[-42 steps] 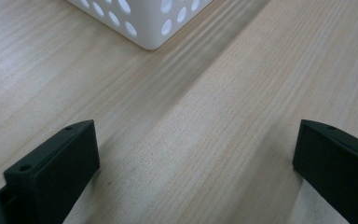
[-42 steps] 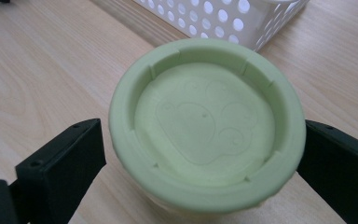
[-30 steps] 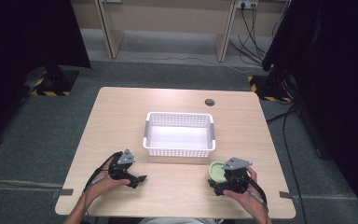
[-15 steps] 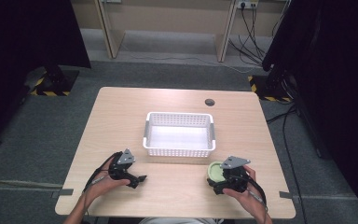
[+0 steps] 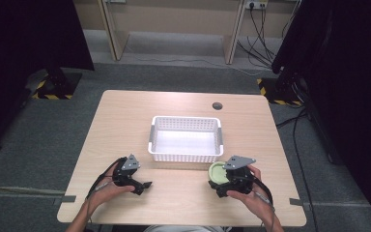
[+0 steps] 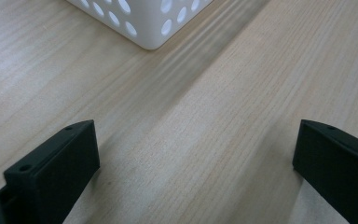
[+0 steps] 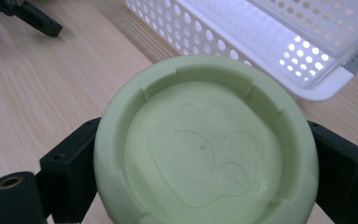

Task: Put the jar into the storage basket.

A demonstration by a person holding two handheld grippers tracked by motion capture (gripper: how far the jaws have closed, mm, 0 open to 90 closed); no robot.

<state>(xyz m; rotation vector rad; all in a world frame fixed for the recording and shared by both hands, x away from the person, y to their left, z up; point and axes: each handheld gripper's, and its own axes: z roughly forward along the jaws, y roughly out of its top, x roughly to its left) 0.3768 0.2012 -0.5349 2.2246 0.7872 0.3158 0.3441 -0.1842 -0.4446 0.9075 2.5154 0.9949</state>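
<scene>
I see the wooden bench [image 5: 125,121] first, with the white perforated basket [image 5: 185,139] standing near its middle. A small dark round hole [image 5: 217,105] sits in the bench beyond the basket. On my left, the left gripper [image 5: 142,185] rests low over bare wood near the front edge, held by the person's left hand [image 5: 107,192]; in the left gripper view its jaws stand wide apart with nothing between them. The right gripper [image 5: 221,180], in the right hand [image 5: 249,197], sits just in front of the basket's near right corner. Its jaws press both sides of a pale green round dish [image 7: 205,144] with a paw print moulded into it.
</scene>
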